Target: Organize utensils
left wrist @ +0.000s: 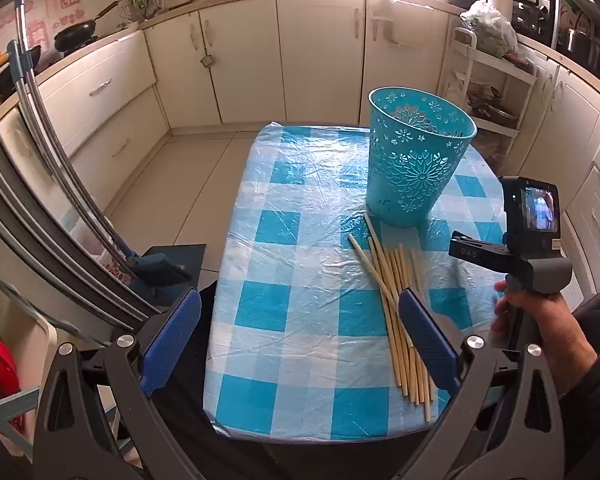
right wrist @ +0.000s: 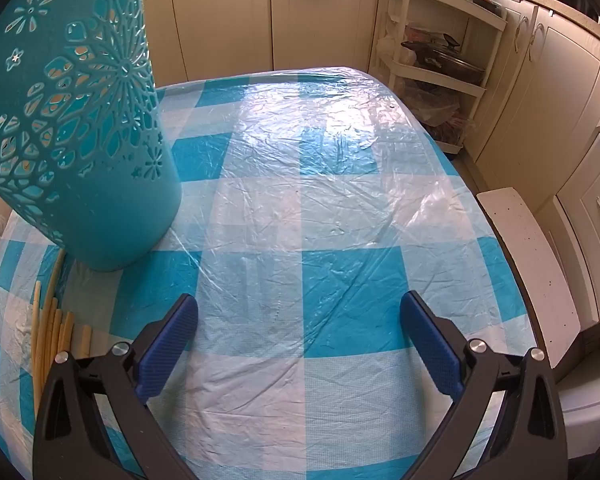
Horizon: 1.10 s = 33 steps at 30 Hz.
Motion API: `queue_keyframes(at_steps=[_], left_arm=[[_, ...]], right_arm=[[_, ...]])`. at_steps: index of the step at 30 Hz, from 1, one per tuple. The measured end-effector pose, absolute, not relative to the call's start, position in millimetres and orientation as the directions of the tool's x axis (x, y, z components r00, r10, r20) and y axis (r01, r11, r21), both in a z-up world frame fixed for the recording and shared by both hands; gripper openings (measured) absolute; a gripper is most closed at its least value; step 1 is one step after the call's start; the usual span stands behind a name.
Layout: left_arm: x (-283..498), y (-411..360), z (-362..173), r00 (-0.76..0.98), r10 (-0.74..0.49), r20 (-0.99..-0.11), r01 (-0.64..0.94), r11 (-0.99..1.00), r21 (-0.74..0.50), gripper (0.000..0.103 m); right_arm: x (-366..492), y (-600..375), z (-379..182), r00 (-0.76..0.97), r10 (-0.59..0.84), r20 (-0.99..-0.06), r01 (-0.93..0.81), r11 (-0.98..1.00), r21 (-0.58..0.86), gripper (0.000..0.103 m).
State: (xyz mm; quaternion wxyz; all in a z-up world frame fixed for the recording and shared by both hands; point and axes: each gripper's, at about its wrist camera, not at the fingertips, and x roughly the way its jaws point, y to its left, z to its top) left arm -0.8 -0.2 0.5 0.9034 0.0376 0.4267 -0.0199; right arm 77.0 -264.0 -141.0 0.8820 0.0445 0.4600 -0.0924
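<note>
Several pale wooden chopsticks (left wrist: 400, 304) lie loose in a bundle on the blue-and-white checked tablecloth (left wrist: 300, 216), just in front of a teal cut-out plastic basket (left wrist: 416, 160) that stands upright. My left gripper (left wrist: 298, 332) is open and empty above the table's near end, its right finger over the chopsticks. My right gripper (right wrist: 298, 340) is open and empty, low over the cloth to the right of the basket (right wrist: 72, 120); the chopstick tips (right wrist: 52, 332) show at its left. The right gripper's body (left wrist: 528, 240) shows in the left wrist view, held by a hand.
White kitchen cabinets (left wrist: 320, 56) line the room beyond the table. A white shelf rack (right wrist: 432, 60) with pans stands past the table's far right corner. A white bench (right wrist: 528, 272) runs along the table's right edge. A fridge door (left wrist: 40, 184) is at the left.
</note>
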Motion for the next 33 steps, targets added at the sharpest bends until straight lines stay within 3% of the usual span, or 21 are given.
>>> queue_keyframes(at_steps=[4,7,20,25,33], left_arm=[[-8,0,6,0.647,-0.004,-0.762,0.066,0.997,0.051,0.095],[-18,0,15,0.662,-0.007,-0.749,0.069,0.996,0.051,0.095],[-91,15,66,0.751,-0.041,-0.659,0.075,0.997,0.023,0.095],[-128,27,84,0.786,-0.042,-0.617,0.060,0.998,0.008,0.095],[-175,56,105,0.829,-0.048,-0.558,0.024,0.998,-0.050,0.095]], right_arm=[[68,-264,-134,0.521,-0.065,-0.851,0.167,0.986,0.027,0.096],[40,-258,-106,0.593,-0.024,-0.805,0.160,0.983,0.088,0.096],[-156,-201,86,0.902,0.038,-0.430,0.043,0.983,0.179,0.096],[-223,-179,112,0.938,0.071,-0.338,0.015,0.969,0.246,0.096],[-274,-158,127,0.961,0.073,-0.266,-0.019,0.980,0.200,0.096]])
